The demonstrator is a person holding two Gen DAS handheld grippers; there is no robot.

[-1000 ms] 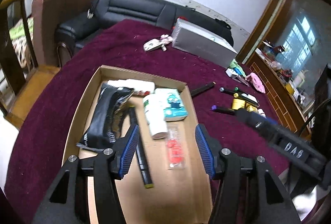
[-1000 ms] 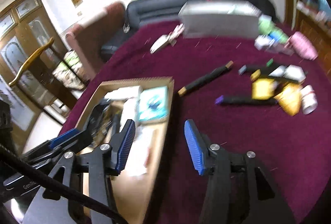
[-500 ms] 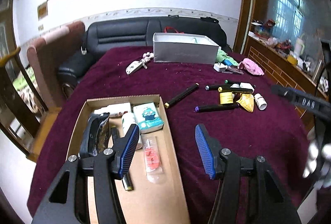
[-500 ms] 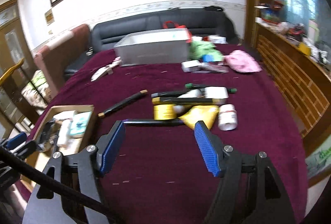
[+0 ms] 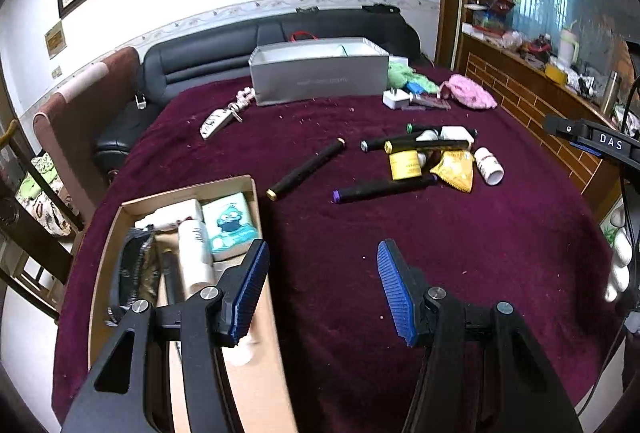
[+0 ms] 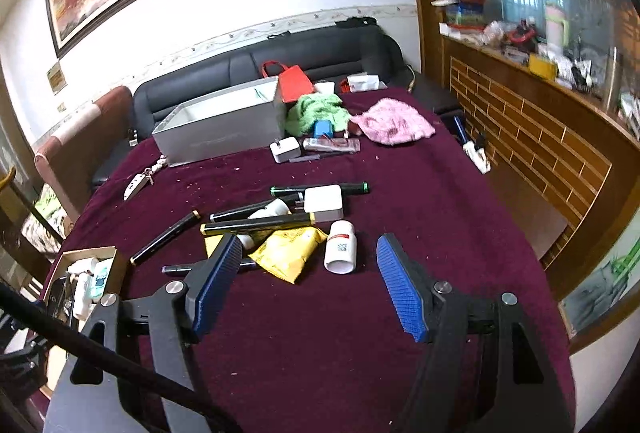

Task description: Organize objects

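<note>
The left gripper [image 5: 322, 287] hangs with jaws spread and empty, the cardboard box [image 5: 250, 385] under its left jaw. The right gripper [image 6: 306, 283] is likewise released; the yellow packet [image 6: 288, 251] and white pill bottle [image 6: 340, 245] lie just ahead between its jaws. I'd lower squarely over the bottle, avoiding the markers [image 6: 256, 225] beside.

Black angular left hand-held gripper [image 5: 323, 289], ribbed blue pads [image 5: 253, 289], silver screws; matching right hand-held gripper [image 6: 308, 283], black cable.
</note>
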